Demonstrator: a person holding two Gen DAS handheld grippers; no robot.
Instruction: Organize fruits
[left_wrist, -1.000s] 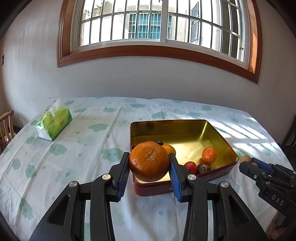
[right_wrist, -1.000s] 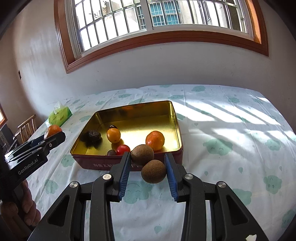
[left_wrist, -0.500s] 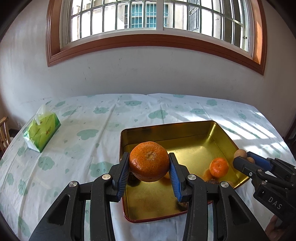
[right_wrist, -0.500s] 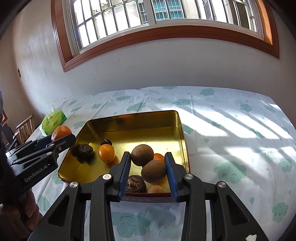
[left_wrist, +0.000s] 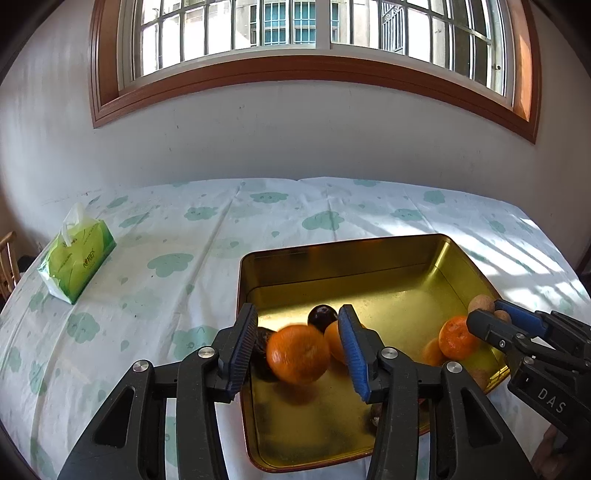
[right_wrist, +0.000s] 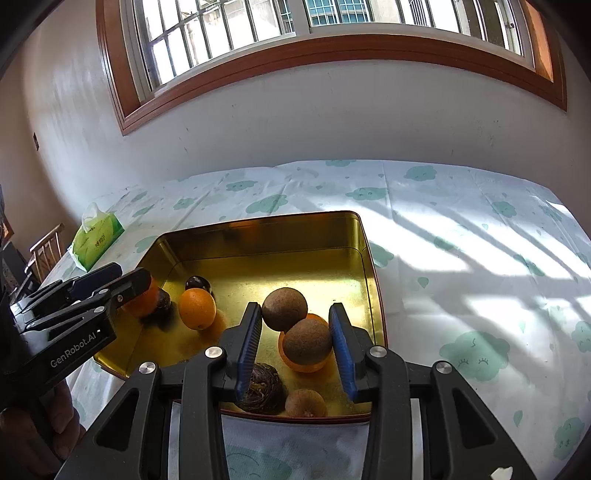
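A round orange mandarin (left_wrist: 297, 353), blurred, sits between the blue-padded jaws of the left gripper (left_wrist: 297, 347), above the floor of a square gold-coloured metal tin (left_wrist: 369, 254); the jaws are opening and a gap shows on each side of the fruit, so the pads no longer press it. The right gripper (right_wrist: 295, 339) holds two round brown rough-skinned fruits (right_wrist: 306, 341) over the tin's right side, one stacked just behind the other; its narrow-set jaws are closed on the pair, each pad touching one fruit. Inside the tin lie a smaller orange fruit (right_wrist: 197, 308), a dark purple round fruit (right_wrist: 197, 283), a wrinkled dark brown fruit (right_wrist: 260, 387), a small tan fruit (right_wrist: 306, 403) and another orange one (right_wrist: 303, 363) partly hidden under the held pair. The tin rests on a white tablecloth with pale green cloud prints (right_wrist: 461, 258). A green pack of tissues (left_wrist: 75, 266) stands well apart to the left. Behind is a white wall and a brown wooden-framed barred window (left_wrist: 295, 37).
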